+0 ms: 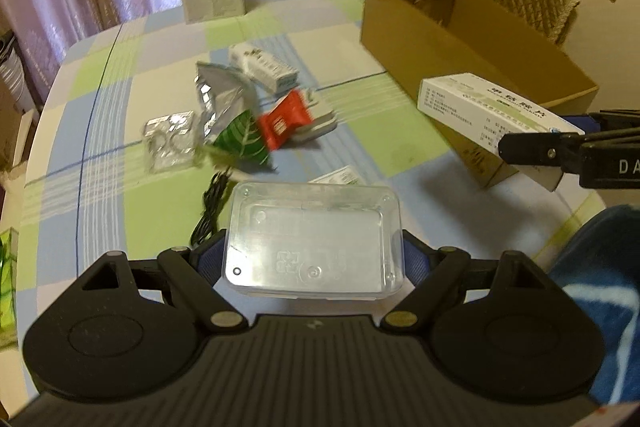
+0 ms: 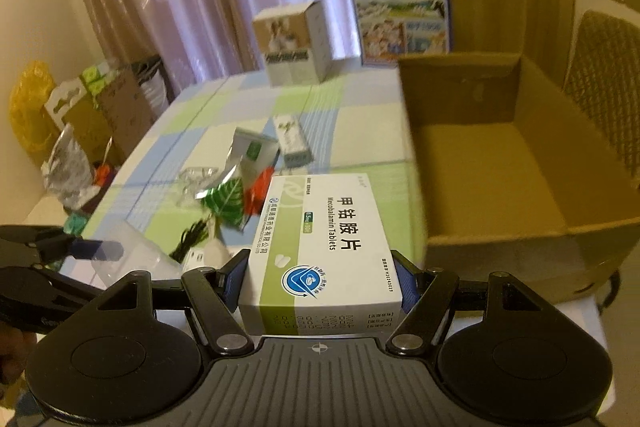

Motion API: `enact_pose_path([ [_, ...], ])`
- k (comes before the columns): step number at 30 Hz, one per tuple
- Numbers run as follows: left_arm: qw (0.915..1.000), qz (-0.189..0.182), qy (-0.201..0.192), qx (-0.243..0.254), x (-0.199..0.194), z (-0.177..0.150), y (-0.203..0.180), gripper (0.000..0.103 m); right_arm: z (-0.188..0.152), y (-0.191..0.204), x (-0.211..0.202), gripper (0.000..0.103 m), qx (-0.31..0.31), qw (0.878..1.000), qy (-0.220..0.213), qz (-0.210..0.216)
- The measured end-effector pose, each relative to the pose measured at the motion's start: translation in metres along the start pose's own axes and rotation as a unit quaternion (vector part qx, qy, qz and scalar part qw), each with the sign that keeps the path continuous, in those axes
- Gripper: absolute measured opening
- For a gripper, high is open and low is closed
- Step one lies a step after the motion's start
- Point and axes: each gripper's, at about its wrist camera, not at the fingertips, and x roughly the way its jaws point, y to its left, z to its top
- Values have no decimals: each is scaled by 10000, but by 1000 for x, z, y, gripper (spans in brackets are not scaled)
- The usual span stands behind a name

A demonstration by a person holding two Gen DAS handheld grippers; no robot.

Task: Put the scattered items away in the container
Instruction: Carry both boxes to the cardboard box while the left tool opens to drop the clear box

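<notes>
Left wrist view: my left gripper [image 1: 314, 263] pinches a clear plastic box [image 1: 314, 241] across its width, held above the checked tablecloth [image 1: 120, 131]. Beyond it the rest of the clutter lies together mid-table: a leaf-print packet [image 1: 240, 139], a red sachet [image 1: 286, 125], a crumpled clear wrapper [image 1: 170, 143], a white carton [image 1: 264, 65] and a black cable [image 1: 210, 211]. To the right, the cardboard box [image 1: 460, 39] stands open, with my other gripper just in front of its near corner.

Right wrist view: my right gripper [image 2: 320, 283] is clamped on a white-and-green tablet box [image 2: 320, 247], which hangs beside the left wall of the cardboard box [image 2: 500, 163]; the interior looks empty.

I judge both hands are mid-carry. Next I need to bring each item over the rim, then release one at a time so the grippers don't collide.
</notes>
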Motion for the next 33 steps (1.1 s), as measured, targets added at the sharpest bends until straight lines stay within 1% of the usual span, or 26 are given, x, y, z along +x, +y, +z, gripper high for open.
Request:
enact_pose_path([
  [7, 9989, -261, -216, 330, -1, 35, -40, 83, 19, -34, -35, 68, 143, 9985, -433, -309],
  [15, 9940, -623, -394, 804, 10, 81, -100, 83, 32, -90, -50, 68, 389, 9947, -639, -700],
  [19, 9914, -701, -428, 1020, 23, 101, -127, 83, 36, -117, -50, 68, 456, 9933, -661, -835],
  [25, 9875, -850, -439, 1256, 46, 127, -155, 83, 42, -148, -42, 68, 518, 9923, -638, -929],
  [33, 9811, -938, -370, 1651, 81, 149, -185, 83, 48, -179, -23, 68, 607, 9916, -552, -1002],
])
